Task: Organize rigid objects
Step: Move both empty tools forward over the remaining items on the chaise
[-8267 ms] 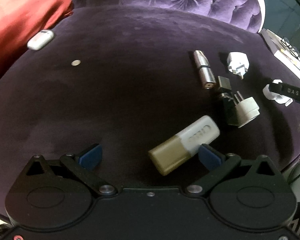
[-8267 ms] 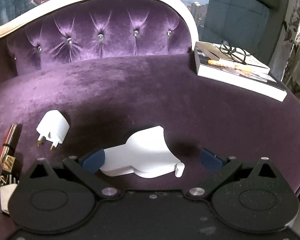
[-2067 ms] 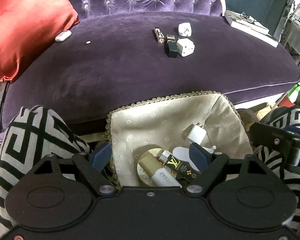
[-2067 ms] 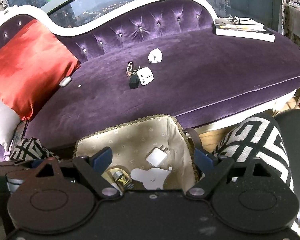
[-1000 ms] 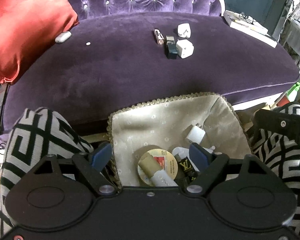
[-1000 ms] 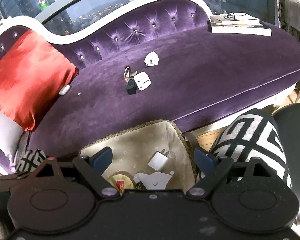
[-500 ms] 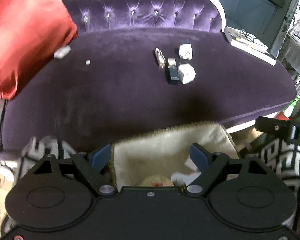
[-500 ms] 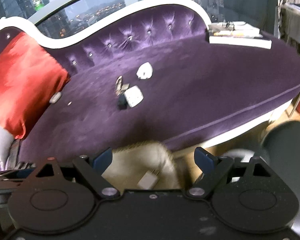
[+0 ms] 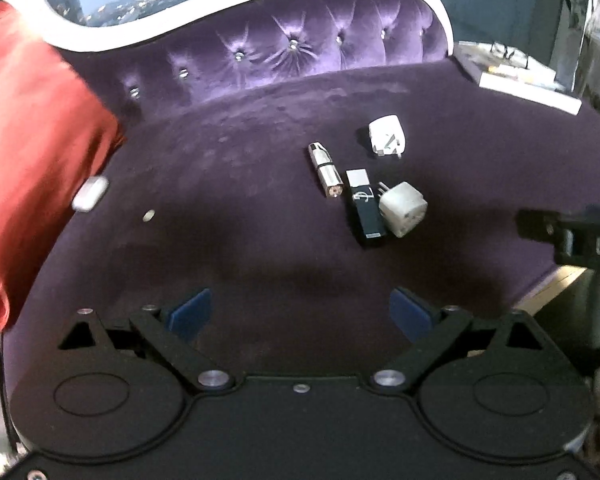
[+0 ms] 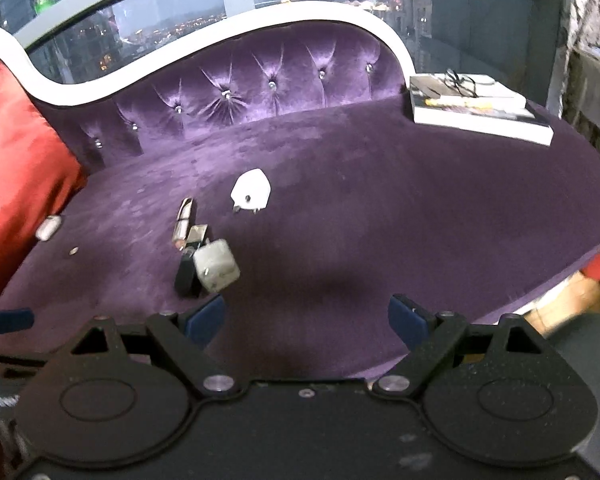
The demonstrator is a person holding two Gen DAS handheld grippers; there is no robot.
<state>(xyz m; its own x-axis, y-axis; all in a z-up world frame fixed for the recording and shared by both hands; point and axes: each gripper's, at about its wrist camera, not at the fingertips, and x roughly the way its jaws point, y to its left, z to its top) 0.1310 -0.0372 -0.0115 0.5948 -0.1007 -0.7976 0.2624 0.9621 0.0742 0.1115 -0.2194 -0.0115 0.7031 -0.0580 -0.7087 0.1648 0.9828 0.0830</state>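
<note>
Purple velvet sofa (image 9: pixel 260 220) lay under both grippers: left gripper (image 9: pixel 302 310) empty, jaws opening; right gripper (image 10: pixel 306 318) wide, empty. Only the right view showed glasses (image 10: pixel 460 80) clearly.

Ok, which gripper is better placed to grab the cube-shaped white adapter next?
Probably the right gripper: the cube adapter lies just beyond its left finger. From the left gripper, whose empty jaws are opening, the adapter sits farther off, beside the black case.

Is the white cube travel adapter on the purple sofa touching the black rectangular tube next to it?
Touching. In the left wrist view the white cube travel adapter rests against the long side of the black rectangular tube, with no purple velvet showing between them.
</note>
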